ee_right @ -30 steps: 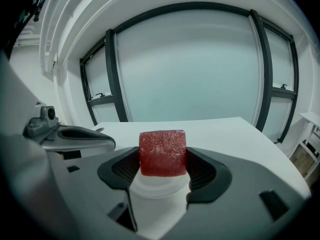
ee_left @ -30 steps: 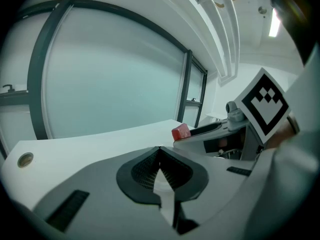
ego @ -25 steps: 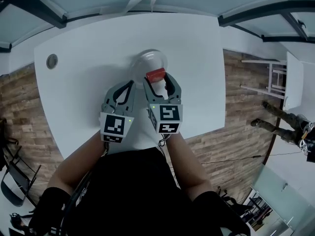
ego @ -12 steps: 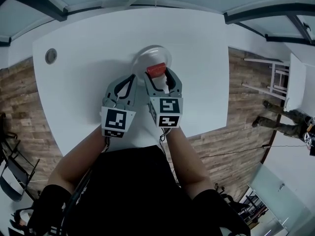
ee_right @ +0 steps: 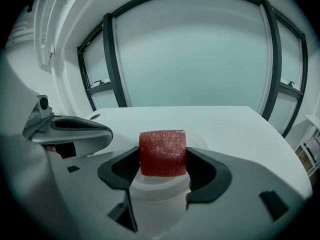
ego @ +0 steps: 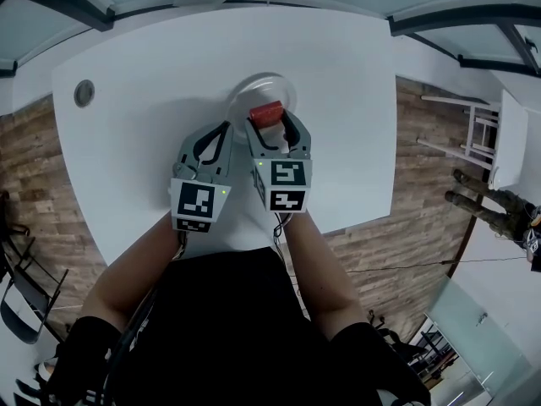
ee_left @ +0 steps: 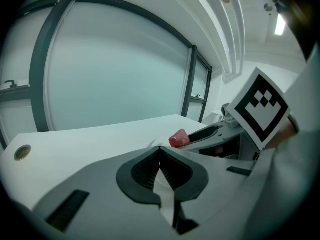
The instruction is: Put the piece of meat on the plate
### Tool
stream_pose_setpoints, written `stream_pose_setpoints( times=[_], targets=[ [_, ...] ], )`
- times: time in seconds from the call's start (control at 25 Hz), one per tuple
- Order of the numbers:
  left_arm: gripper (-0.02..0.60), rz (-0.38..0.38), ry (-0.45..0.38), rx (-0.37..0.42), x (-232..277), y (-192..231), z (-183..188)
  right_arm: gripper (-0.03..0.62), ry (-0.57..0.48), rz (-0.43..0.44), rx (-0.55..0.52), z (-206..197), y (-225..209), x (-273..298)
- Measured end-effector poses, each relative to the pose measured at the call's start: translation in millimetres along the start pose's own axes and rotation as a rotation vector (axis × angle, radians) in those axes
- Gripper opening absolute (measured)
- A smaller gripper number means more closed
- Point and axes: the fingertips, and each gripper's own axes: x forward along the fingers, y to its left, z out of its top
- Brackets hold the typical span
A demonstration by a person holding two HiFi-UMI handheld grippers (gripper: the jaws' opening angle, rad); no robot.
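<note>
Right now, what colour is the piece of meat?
The meat is dark red; clearest in the right gripper view.

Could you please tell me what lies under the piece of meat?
The white plate lies below the piece of meat clamped in the right gripper. The meat covers the plate's middle; whether they touch cannot be told.

Dk red meat [ee_right: 162,153] w/ fine speckled grain; plate [ego: 250,90] & table [ego: 144,150] both plain white. Right gripper [ego: 269,118] & left gripper [ego: 225,128]: pale grey bodies, blk ribbed pads, blk/wht square-marker patterns on their cubes. Floor [ego: 38,184] brown wood planks, person's top [ego: 228,328] blk, window frames [ee_right: 110,64] dk grey w/ pale teal glass.
</note>
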Motion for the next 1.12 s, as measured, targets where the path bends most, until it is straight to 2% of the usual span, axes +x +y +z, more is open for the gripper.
stream_pose_setpoints(
  times=[0.44, 1.12],
  targets=[
    [0.003, 0.004, 0.011, -0.013, 5.3, 4.0, -4.9, 0.291, 0.059, -0.017, 0.008, -12.2, -5.3, 9.6],
    [0.003, 0.000, 0.026, -0.035, 7.1, 3.1, -12.5, 0.291, 0.049, -0.021, 0.001, -11.9, -6.6, 15.5]
  ],
)
